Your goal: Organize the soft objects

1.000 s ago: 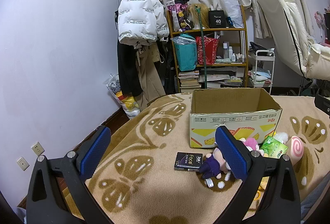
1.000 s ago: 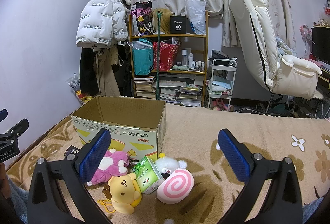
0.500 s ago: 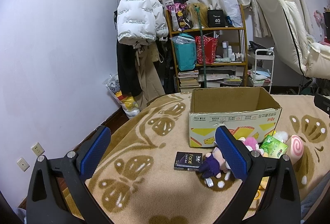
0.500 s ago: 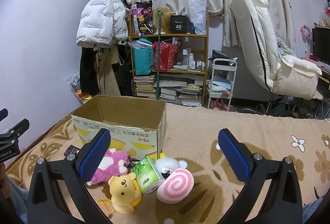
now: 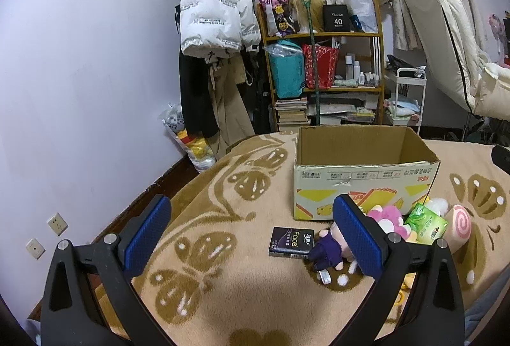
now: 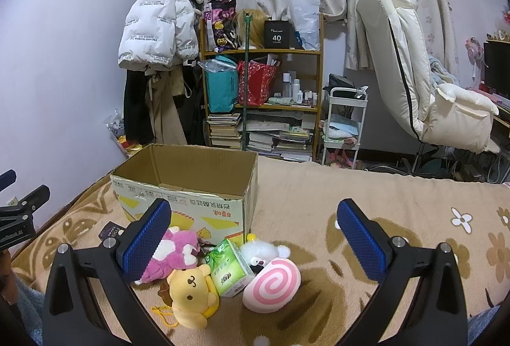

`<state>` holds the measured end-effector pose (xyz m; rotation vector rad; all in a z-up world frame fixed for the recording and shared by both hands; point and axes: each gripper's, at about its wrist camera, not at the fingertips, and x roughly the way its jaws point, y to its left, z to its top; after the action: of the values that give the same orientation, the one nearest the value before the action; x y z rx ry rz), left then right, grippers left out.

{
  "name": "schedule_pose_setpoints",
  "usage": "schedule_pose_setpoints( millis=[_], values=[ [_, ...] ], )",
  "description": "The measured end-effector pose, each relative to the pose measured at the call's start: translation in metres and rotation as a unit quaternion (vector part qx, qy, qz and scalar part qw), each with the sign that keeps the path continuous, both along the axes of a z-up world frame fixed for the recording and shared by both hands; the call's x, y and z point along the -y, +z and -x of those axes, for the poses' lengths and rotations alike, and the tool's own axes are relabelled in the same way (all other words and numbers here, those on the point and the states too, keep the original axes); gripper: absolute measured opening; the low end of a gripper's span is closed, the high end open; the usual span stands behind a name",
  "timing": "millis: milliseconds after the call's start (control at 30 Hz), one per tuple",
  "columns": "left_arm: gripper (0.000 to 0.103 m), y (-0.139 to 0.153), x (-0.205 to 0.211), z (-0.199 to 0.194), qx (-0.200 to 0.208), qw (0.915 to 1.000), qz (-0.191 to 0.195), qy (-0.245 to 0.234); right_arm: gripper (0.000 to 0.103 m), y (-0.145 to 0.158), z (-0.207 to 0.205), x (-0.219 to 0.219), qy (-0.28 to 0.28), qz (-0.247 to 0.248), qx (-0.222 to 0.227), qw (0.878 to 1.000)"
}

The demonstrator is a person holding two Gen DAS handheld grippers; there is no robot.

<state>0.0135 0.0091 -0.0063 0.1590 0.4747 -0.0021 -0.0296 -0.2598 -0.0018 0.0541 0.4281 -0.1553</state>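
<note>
An open, empty cardboard box (image 5: 363, 177) (image 6: 191, 186) stands on the tan blanket. In front of it lie soft things: a pink plush (image 6: 173, 253) (image 5: 387, 217), a yellow dog plush (image 6: 189, 291), a white plush (image 6: 263, 250), a pink swirl cushion (image 6: 272, 284) (image 5: 459, 225), a green tissue pack (image 6: 228, 271) (image 5: 427, 223), a purple doll (image 5: 328, 250) and a black "face" pack (image 5: 291, 241). My left gripper (image 5: 251, 233) is open and empty, left of the pile. My right gripper (image 6: 255, 237) is open and empty above the pile.
The patterned blanket (image 5: 223, 250) covers the bed. Behind it stand a cluttered wooden shelf (image 6: 264, 100), hanging coats (image 5: 213, 27), a white trolley (image 6: 344, 129) and a cream recliner (image 6: 414, 75). The wall (image 5: 79, 91) is on the left.
</note>
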Motion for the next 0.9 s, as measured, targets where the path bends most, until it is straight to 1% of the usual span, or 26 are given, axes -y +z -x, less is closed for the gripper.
schedule_pose_setpoints(
  millis=[100,200,500,633,700,800,900],
  values=[
    [0.100,-0.004,0.004,-0.006,-0.015,0.9998,-0.010,0.006,0.103,-0.003,-0.004,-0.005,-0.002,0.000,-0.006,1.000],
    [0.100,-0.009,0.004,-0.015,-0.041,0.9990,-0.014,0.010,0.103,-0.011,-0.005,-0.003,-0.004,-0.002,-0.012,1.000],
    [0.100,-0.024,0.006,-0.037,-0.086,0.9961,-0.014,0.010,0.103,-0.027,-0.025,0.017,-0.008,-0.049,-0.072,0.996],
    [0.100,-0.033,0.012,-0.046,-0.102,0.9943,-0.030,0.009,0.103,-0.035,-0.035,0.025,-0.011,-0.070,-0.108,0.992],
    [0.100,-0.040,0.014,-0.055,-0.117,0.9925,-0.033,0.012,0.103,-0.039,-0.041,0.026,-0.012,-0.078,-0.124,0.989],
    [0.100,-0.048,0.014,-0.068,-0.138,0.9898,-0.031,0.016,0.103,-0.047,-0.051,0.033,-0.012,-0.093,-0.147,0.985],
    [0.100,-0.054,0.012,-0.080,-0.156,0.9874,-0.020,0.019,0.103,-0.053,-0.058,0.038,-0.014,-0.108,-0.163,0.981]
  ],
)
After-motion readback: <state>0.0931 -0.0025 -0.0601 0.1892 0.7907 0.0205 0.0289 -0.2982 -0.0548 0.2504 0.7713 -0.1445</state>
